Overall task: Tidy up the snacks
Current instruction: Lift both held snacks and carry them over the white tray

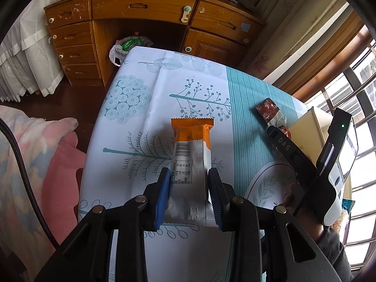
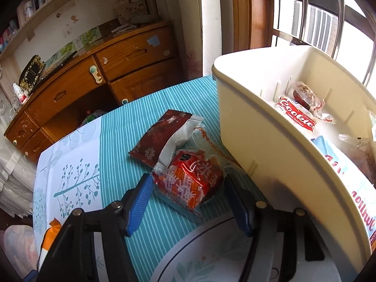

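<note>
My left gripper (image 1: 188, 195) is shut on an orange and white snack packet (image 1: 191, 155) that lies lengthwise on the tablecloth. My right gripper (image 2: 188, 202) is open, its blue pads either side of a red and orange snack in clear wrap (image 2: 190, 181) on the striped cloth, not clamped. A dark red snack packet (image 2: 162, 136) lies just beyond it. The cream storage bin (image 2: 270, 141) stands at the right and holds a red cookie pack (image 2: 297, 115) and other snacks. The right gripper body (image 1: 317, 164) shows in the left wrist view beside the bin (image 1: 307, 131).
The table has a white and teal leaf-print cloth (image 1: 145, 108). A wooden desk with drawers (image 1: 141, 23) stands beyond the table. A plastic bag (image 1: 129, 47) sits under the desk. A barred window (image 2: 317, 11) is at the right. Pink bedding (image 1: 35, 164) lies left.
</note>
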`<control>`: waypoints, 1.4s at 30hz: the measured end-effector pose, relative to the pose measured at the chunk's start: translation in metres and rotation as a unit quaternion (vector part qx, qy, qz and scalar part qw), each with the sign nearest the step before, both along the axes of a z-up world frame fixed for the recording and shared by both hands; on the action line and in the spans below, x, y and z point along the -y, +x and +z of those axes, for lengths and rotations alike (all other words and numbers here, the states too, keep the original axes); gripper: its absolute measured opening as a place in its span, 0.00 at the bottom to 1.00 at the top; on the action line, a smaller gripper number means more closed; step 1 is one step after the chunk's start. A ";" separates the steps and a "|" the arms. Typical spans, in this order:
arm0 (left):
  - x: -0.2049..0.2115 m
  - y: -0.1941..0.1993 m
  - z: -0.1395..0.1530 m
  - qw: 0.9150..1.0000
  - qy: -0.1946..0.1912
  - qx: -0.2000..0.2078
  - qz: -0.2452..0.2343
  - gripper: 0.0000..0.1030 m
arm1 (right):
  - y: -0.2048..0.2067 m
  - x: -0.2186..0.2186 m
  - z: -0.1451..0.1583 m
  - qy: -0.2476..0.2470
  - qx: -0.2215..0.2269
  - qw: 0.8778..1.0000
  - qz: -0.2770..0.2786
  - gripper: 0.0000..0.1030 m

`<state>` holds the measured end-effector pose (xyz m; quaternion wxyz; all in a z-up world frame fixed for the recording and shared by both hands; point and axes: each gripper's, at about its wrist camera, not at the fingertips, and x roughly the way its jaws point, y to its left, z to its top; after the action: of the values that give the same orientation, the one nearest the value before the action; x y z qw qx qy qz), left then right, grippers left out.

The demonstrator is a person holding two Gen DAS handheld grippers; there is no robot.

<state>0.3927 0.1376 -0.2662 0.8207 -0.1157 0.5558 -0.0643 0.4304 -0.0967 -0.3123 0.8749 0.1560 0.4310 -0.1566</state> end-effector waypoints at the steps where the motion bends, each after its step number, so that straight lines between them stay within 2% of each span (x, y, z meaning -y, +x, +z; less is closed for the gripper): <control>1: 0.000 -0.001 0.001 1.000 0.001 0.001 0.001 0.30 | -0.001 0.001 0.000 0.004 0.002 1.000 0.001 0.61; 9: 0.000 -0.011 0.014 1.000 0.003 0.015 0.002 0.30 | -0.011 0.002 0.003 0.013 0.001 1.000 0.018 0.60; 17: 0.003 -0.033 0.043 0.999 -0.010 0.043 -0.001 0.30 | -0.040 -0.001 0.019 0.025 0.002 0.999 0.041 0.59; 29: 0.005 -0.086 0.109 0.994 -0.032 0.099 -0.029 0.30 | -0.120 -0.028 0.082 0.041 0.037 0.995 0.084 0.58; 36: 0.016 -0.117 0.148 0.988 -0.048 0.131 -0.059 0.30 | -0.171 -0.034 0.128 0.021 0.069 0.993 0.092 0.58; 42: 0.037 -0.135 0.172 0.984 -0.065 0.147 -0.079 0.30 | -0.206 -0.021 0.157 -0.005 0.083 0.993 0.088 0.58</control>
<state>0.2575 0.1010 -0.0943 0.8766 -0.1135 0.4312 -0.1812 0.2247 -0.0761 -0.1553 0.9188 0.1251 0.3682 -0.0674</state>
